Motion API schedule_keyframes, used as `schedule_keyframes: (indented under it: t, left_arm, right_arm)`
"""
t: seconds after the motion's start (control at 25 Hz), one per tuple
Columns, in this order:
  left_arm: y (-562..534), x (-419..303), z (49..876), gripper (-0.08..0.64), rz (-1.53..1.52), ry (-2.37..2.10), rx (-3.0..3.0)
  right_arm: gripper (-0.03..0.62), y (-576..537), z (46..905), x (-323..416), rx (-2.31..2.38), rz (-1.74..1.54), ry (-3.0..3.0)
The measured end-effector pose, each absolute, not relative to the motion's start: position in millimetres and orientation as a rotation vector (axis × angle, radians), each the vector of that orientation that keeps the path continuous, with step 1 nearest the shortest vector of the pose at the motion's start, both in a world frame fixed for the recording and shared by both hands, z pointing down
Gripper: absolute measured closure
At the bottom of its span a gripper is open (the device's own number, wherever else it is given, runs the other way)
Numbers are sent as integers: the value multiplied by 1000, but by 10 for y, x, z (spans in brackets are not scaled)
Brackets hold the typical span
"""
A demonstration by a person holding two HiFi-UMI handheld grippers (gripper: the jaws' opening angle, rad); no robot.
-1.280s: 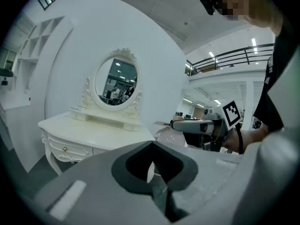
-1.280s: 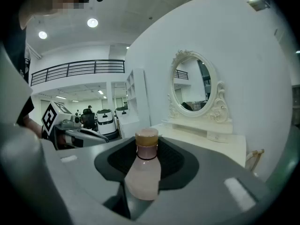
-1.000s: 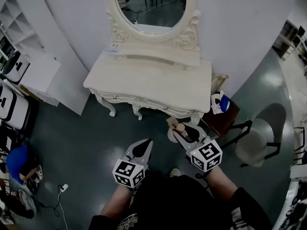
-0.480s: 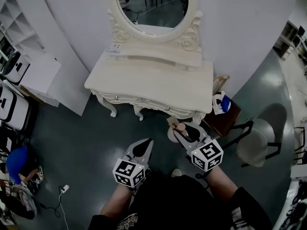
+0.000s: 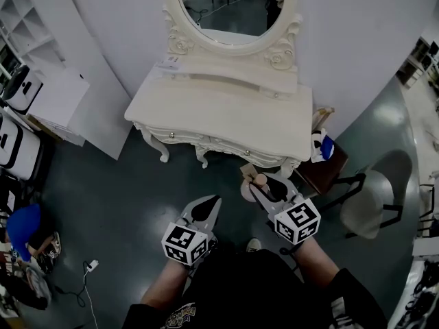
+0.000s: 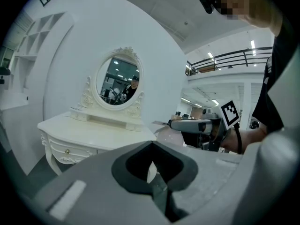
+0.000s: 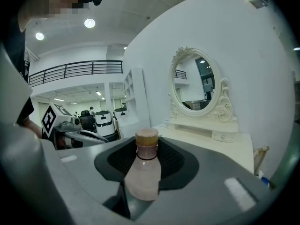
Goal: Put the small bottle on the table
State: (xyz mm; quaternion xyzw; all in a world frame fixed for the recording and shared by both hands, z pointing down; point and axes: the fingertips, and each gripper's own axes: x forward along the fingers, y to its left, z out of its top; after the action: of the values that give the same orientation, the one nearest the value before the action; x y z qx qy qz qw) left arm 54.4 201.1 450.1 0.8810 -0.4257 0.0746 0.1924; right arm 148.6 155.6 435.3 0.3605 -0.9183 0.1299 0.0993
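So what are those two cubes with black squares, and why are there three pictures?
They are parts of two grabbing tools; a person holds one in each hand. The left gripper is shut and empty. The right gripper squeezes a small pale pink bottle with a tan cap. One picture comes from a camera on the person's head, looking down. The other two come from cameras riding on the grippers. Ahead stands a cream-white dressing table with an oval mirror. The bottle is not on it yet.

Left gripper closed, white dressing table, oval mirror
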Motion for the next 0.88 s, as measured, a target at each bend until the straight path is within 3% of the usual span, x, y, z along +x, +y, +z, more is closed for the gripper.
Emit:
schedule_keyframes:
  t: [0.88]
  left_arm:
    - [1862,-476,4672,560,222,-1117,2481]
  right_arm:
    - [423,1398,4498,502,1158,436,-2684]
